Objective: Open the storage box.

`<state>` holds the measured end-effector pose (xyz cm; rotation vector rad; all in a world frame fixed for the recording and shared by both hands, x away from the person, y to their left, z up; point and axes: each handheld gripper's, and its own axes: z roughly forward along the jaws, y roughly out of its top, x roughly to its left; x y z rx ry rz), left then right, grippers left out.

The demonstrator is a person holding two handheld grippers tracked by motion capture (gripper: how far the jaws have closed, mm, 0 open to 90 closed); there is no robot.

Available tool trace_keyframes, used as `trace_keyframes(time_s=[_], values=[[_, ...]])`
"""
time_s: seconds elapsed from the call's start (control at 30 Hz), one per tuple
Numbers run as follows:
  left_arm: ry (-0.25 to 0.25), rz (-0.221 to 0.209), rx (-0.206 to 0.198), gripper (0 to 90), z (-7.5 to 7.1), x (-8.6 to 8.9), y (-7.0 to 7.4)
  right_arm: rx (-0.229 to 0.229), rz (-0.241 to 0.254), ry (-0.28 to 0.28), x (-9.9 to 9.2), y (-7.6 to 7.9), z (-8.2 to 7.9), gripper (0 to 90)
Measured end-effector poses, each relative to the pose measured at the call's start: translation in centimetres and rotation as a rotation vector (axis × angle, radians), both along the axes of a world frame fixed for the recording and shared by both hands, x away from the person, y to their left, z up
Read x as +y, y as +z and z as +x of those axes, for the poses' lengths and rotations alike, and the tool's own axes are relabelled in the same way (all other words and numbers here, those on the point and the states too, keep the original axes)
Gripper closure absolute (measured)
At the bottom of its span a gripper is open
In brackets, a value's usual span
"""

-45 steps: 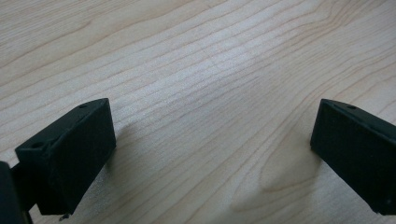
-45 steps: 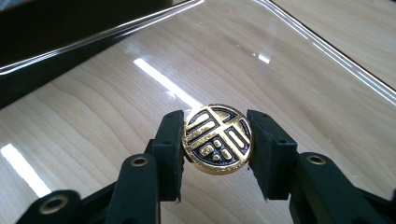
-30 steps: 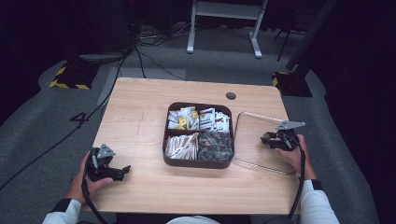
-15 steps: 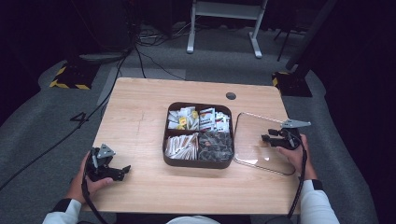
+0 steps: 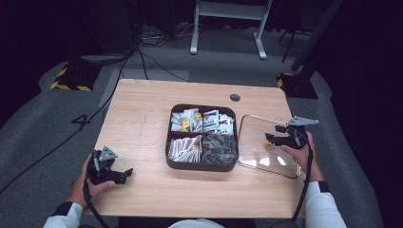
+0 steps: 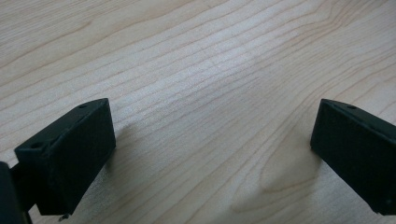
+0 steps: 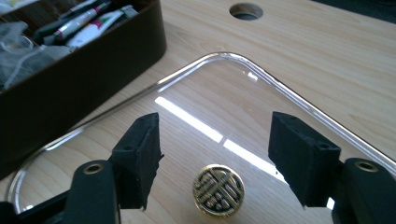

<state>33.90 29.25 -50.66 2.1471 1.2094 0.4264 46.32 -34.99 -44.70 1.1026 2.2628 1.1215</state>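
A dark brown box (image 5: 201, 167) with four compartments of sachets and packets stands mid-table. Its clear lid (image 5: 259, 142) lies flat on the wood just right of it. My right gripper (image 5: 270, 138) hovers over the lid, open; its jaws have just been opening. In the right gripper view the lid's gold knob (image 7: 219, 189) sits low between the jaws of the right gripper (image 7: 217, 149), touched by neither pad. The lid's rim (image 7: 224, 56) curves ahead and the box wall (image 7: 84, 79) is at left. My left gripper (image 5: 127, 173) rests open at the front left; in its own view the left gripper (image 6: 212, 154) has bare wood between its jaws.
A round cable hole (image 5: 235, 98) lies behind the box near the table's far edge. The lid reaches close to the table's right edge (image 5: 297, 156). Bare wood (image 5: 138, 123) spreads left of the box. A dark carpeted floor with cables surrounds the table.
The right gripper's jaws have spread apart and come off the lid's knob, and the hand has risen slightly. The lid now lies flat. The left gripper has not moved.
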Motion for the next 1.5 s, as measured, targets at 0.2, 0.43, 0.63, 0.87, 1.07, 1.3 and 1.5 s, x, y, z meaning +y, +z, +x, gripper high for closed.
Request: trace_keyframes(time_s=[0.2,0.43,0.63,0.87,1.07,1.3,1.5], values=[[0.000,0.000,0.000,0.3,0.0,0.0,0.0,-0.020,-0.005,0.024,1.5,1.0,0.0,32.9],[0.000,0.000,0.000,0.2,0.0,0.0,0.0,-0.037,-0.009,0.064,3.5,2.0,0.3,32.8],[0.001,0.000,0.000,0.2,0.0,0.0,0.0,-0.040,-0.026,0.098,5.3,2.4,0.7,33.0],[0.001,0.000,0.000,0.2,0.0,0.0,0.0,-0.042,-0.029,0.118,6.5,2.6,1.0,33.6],[0.001,0.001,-0.001,0.2,0.0,0.0,0.0,-0.045,-0.037,0.144,8.1,3.0,1.4,34.2],[0.001,0.001,-0.001,0.2,0.0,0.0,0.0,-0.046,-0.081,0.164,10.3,3.0,2.0,36.5],[0.001,0.001,-0.001,0.3,0.0,0.0,0.0,-0.034,-0.073,0.202,12.9,3.2,2.8,36.9]])
